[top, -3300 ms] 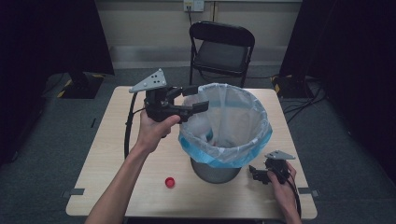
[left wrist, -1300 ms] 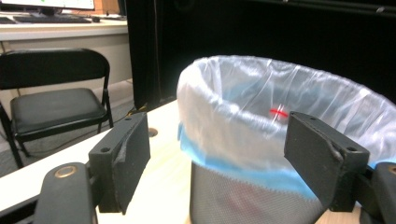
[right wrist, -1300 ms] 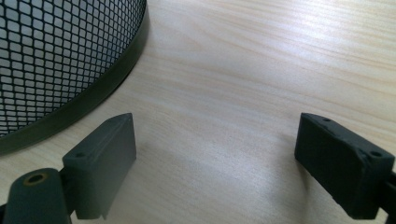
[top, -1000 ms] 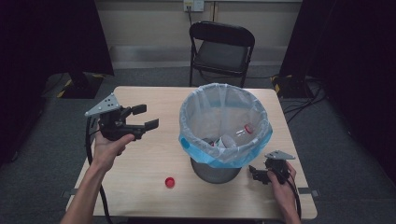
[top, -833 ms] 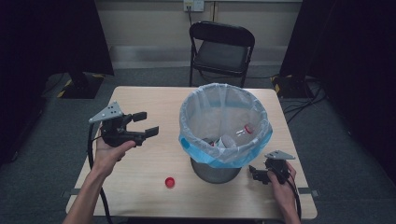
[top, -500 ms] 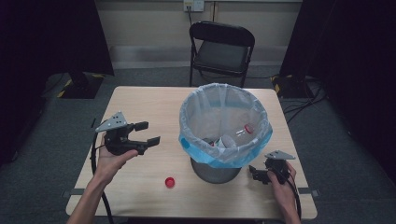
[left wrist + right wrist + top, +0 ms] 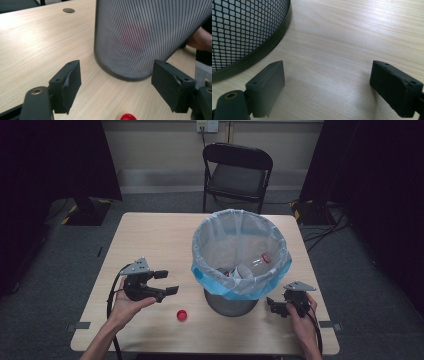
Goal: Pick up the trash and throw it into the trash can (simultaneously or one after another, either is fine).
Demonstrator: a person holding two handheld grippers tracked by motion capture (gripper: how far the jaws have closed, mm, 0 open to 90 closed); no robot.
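red cap (image 7: 182, 314) — flat on table (image 7: 150, 235)

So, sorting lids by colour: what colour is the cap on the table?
Red cap; clearest in the high view.

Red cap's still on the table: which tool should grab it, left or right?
Left, probably. The left tool is open, empty and close to the red cap, which shows just below its jaws in its own view. The right tool rests across the bin, which blocks its path.
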